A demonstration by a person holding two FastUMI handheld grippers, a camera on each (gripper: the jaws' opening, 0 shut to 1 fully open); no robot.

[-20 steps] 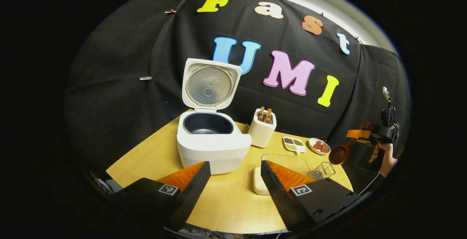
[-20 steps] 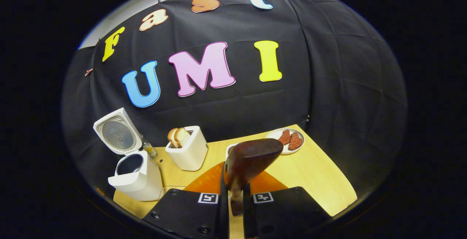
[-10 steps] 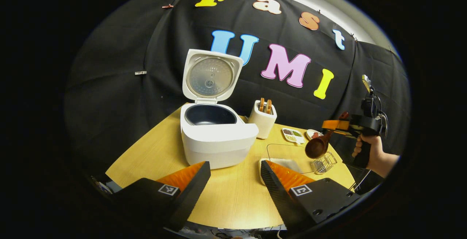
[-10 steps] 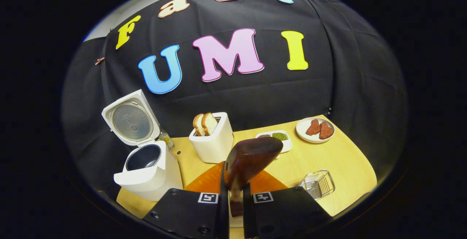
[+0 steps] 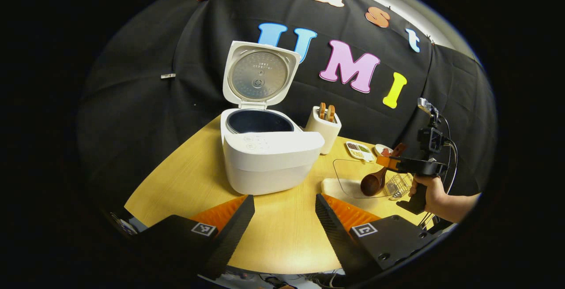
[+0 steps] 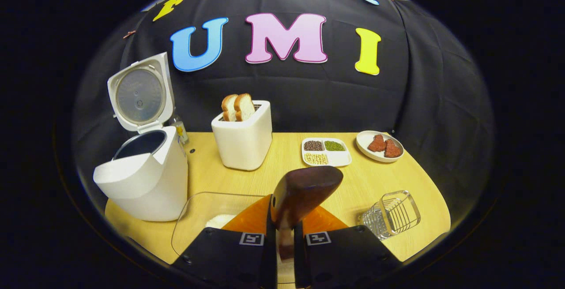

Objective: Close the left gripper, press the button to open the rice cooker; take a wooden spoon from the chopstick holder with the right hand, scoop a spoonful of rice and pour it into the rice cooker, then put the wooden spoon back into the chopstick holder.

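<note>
Right gripper clamps wooden spoon; left gripper gapes empty; no readable labels.

Two cameras, one tabletop, opposite corners.
Left gripper view looks from the table's near edge, close on the rice cooker; right gripper view hovers above the clear container, facing the back wall; both share cooker and toaster.
</note>
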